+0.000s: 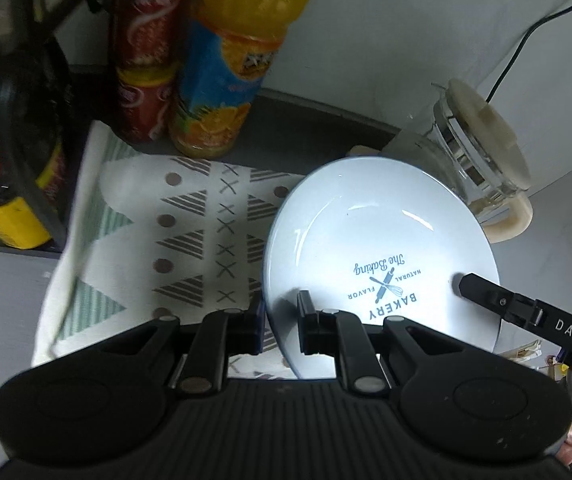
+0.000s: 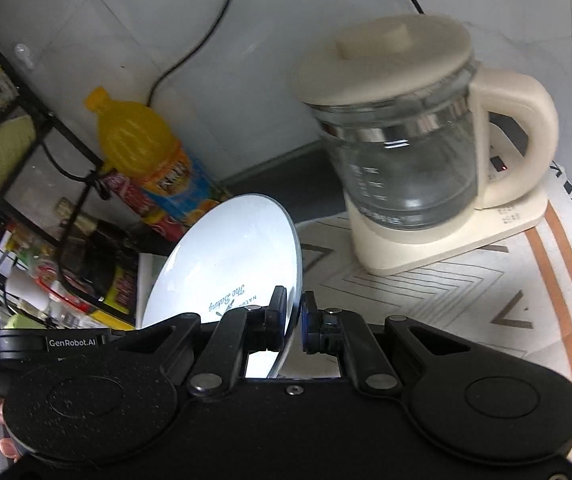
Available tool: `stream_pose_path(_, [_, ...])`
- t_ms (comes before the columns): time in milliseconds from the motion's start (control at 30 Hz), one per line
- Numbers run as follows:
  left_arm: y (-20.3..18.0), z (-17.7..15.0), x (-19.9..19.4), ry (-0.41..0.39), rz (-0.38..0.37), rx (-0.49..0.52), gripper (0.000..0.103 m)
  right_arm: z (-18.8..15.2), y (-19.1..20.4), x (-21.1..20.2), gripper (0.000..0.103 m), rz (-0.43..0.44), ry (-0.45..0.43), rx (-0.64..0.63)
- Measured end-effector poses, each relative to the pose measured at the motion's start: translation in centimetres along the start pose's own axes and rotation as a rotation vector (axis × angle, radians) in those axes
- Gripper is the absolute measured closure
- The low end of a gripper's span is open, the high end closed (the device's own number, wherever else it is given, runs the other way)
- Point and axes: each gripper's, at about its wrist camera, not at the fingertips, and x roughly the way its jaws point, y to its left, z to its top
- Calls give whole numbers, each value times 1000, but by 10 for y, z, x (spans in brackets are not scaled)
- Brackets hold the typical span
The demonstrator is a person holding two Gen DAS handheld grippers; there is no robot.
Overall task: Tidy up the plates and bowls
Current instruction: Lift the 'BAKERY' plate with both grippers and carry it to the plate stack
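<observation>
A pale blue plate [image 1: 381,236] printed "Bakery" is held tilted on edge above a patterned cloth [image 1: 190,240]. My left gripper [image 1: 280,322] has its fingers on either side of the plate's lower left rim, closed on it. My right gripper [image 2: 293,320] is shut on the plate [image 2: 230,256] at its rim, and its finger [image 1: 485,296] shows on the plate's right side in the left wrist view. No bowls are in view.
A cream glass kettle [image 2: 409,148] on its base stands just right of the plate. An orange juice bottle [image 1: 230,64] and red cans [image 1: 146,60] stand behind the cloth. A black wire rack [image 2: 46,184] with packets is at the left.
</observation>
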Motion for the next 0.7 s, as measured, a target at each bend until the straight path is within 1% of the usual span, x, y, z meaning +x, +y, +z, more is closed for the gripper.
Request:
stream_pose_path(200, [19,-4,-24,-6,-1,9,90,-10,26,-2,95,6,-17,-4])
stream_pose_path(467, [44,-7,-39,5,-8,27,89,-25,58,1,95,-13,-26,-1])
stream_pose_path(700, [61,-9,-50,5,-18,57,90,-41,78,-2,95,-32,-46,12])
